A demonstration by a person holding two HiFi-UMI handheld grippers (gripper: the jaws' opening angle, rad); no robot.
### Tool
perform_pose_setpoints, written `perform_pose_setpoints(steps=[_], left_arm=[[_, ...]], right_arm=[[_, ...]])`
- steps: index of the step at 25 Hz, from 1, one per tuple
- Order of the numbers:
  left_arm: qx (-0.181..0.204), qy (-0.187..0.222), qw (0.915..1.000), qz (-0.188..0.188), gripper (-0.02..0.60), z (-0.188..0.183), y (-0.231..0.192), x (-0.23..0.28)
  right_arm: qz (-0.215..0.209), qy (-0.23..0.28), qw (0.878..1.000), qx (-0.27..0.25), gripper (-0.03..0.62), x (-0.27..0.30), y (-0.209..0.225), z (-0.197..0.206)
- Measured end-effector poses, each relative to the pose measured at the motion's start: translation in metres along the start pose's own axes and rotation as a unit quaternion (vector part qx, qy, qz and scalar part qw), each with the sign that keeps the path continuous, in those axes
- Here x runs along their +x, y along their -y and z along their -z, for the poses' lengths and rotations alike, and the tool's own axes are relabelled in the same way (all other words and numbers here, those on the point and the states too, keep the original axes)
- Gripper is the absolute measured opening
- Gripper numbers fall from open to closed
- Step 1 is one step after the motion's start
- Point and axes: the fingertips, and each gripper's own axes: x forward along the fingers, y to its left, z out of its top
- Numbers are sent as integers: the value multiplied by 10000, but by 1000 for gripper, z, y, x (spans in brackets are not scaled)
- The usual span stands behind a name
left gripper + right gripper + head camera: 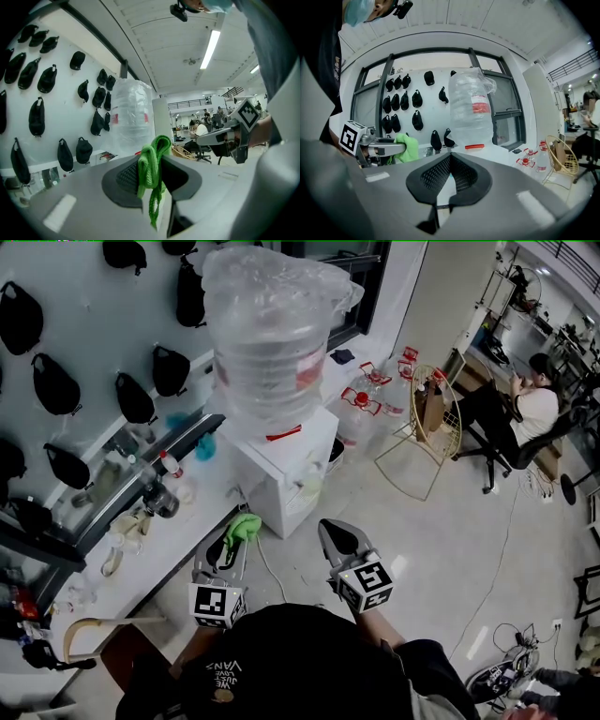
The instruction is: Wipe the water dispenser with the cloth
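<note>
Two grippers sit low and close in front of your body, side by side, both aimed away from you at the water dispenser (286,465), which reads as a ready stance with no wiping begun. Far left, black caps (136,397) hang on the wall above a cluttered table (169,545); none of it matters to the job. Your left gripper (230,545) is clenched on the green cloth (152,168), a bunched fold standing up between the jaws and a loose tail hanging below them. That grip looks deliberate, since it leaves a soft wad out front to press on a panel. In the head view the cloth lies near the dispenser's lower near-left corner but apart from it, so contact is yet to come. The dispenser is a white cabinet on the floor just right of the table, carrying a large film-wrapped bottle (267,343) that overhangs the top and will probably make that surface awkward to reach. Your right gripper (336,538) is closed on nothing, its pads together, held level with the left one as a spare and seemingly free to steady the cabinet. Your forearms are hidden under your head. Farther right stand spare bottles (361,399) and a wire basket (436,418), and a seated person (525,404) is well clear.
</note>
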Motion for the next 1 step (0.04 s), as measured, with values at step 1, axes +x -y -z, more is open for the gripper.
perform_pose_setpoints(steps=[1], left_arm=[[-4,2,10000,-1,103,0,1,0]], right_arm=[[3,-4,10000,-7,5,0,0,0]])
